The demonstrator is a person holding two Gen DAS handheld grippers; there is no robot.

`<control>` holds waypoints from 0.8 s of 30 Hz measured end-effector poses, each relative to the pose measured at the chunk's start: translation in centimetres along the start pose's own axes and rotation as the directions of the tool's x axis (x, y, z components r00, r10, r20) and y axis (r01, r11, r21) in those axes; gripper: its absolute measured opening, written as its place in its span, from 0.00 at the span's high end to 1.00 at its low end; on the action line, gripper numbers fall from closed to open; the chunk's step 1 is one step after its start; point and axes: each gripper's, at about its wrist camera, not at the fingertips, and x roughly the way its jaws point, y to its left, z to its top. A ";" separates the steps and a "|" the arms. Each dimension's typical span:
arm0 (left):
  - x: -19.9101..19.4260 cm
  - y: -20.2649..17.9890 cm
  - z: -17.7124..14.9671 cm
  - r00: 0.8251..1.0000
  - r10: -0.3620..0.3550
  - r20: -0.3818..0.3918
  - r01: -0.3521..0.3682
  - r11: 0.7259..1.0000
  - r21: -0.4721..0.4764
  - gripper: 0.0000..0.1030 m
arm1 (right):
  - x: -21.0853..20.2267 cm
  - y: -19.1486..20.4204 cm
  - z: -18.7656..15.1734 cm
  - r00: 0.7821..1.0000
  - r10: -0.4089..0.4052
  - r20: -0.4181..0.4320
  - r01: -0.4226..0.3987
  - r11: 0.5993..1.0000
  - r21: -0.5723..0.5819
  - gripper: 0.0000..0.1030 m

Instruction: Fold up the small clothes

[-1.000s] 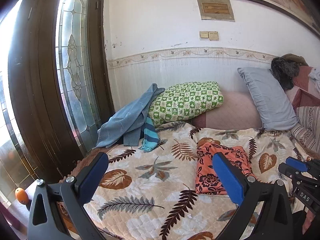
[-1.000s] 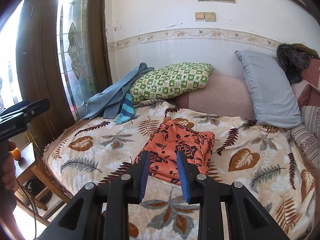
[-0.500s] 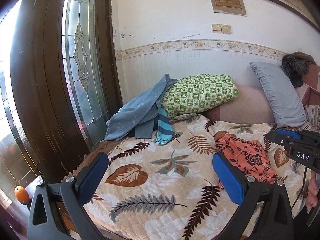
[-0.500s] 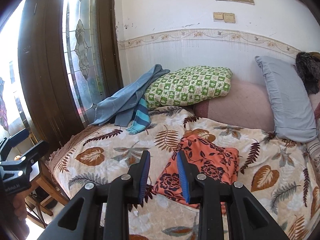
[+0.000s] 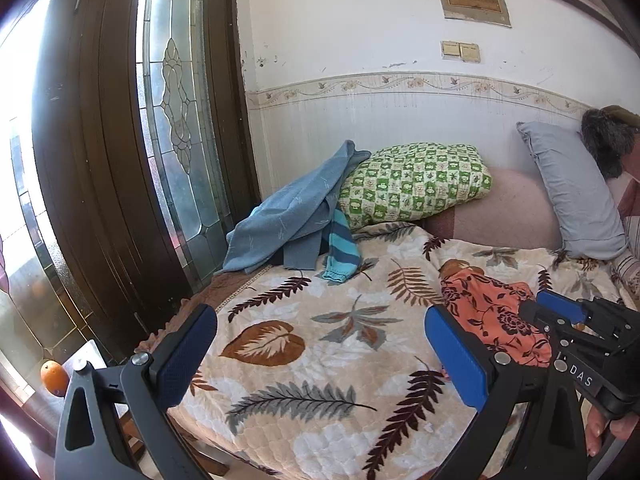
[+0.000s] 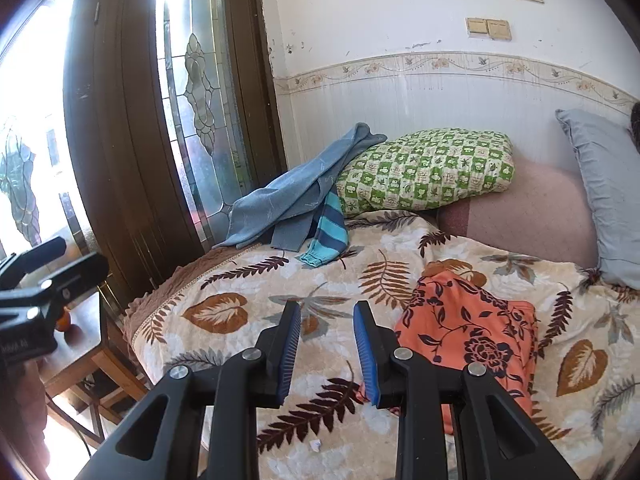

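Note:
A folded orange floral garment lies on the leaf-print bedspread. At the bed's far left corner, a blue garment is heaped over a teal striped piece. My left gripper stands wide open above the bedspread with nothing in it; its body also shows at the left edge of the right wrist view. My right gripper hovers just left of the orange garment, its jaws a narrow gap apart with nothing between; its fingertips show over that garment.
A green checked pillow and a grey pillow lean on the back wall. A dark wooden door with leaded glass stands left of the bed. A low wooden table with an orange fruit sits below the bed's left edge.
Both grippers have swung left, so the orange garment has slid to the right in both views and the blue heap sits nearer the middle. Neither pair of jaws has changed.

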 end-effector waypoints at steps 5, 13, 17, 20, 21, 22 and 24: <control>-1.5 -4.1 1.2 0.999 -0.053 0.010 0.053 0.999 -0.010 0.00 | -4.5 -5.5 -1.3 0.996 -0.072 0.047 0.069 0.996 0.060 0.70; -4.5 -10.4 3.3 0.985 -0.159 0.064 0.157 0.987 0.032 0.00 | -12.6 -13.4 -4.3 0.960 -0.266 0.091 0.249 0.955 0.161 0.69; -6.2 -12.5 3.6 0.971 -0.218 0.094 0.211 0.974 0.079 0.00 | -15.2 -15.4 -5.5 0.941 -0.323 0.104 0.297 0.932 0.209 0.44; -7.3 -13.1 3.4 0.962 -0.252 0.105 0.241 0.965 0.106 0.00 | -16.2 -15.5 -5.5 0.938 -0.329 0.111 0.301 0.929 0.215 0.42; -7.5 -13.1 3.4 0.960 -0.260 0.106 0.249 0.962 0.108 0.00 | -16.4 -15.3 -5.4 0.936 -0.334 0.113 0.307 0.929 0.206 0.42; -7.7 -12.9 3.4 0.958 -0.267 0.107 0.255 0.961 0.111 0.00 | -16.5 -14.9 -5.1 0.935 -0.335 0.119 0.309 0.931 0.196 0.42; -8.0 -12.4 3.3 0.958 -0.263 0.112 0.251 0.962 0.111 0.00 | -16.8 -13.7 -4.6 0.936 -0.325 0.136 0.300 0.938 0.176 0.42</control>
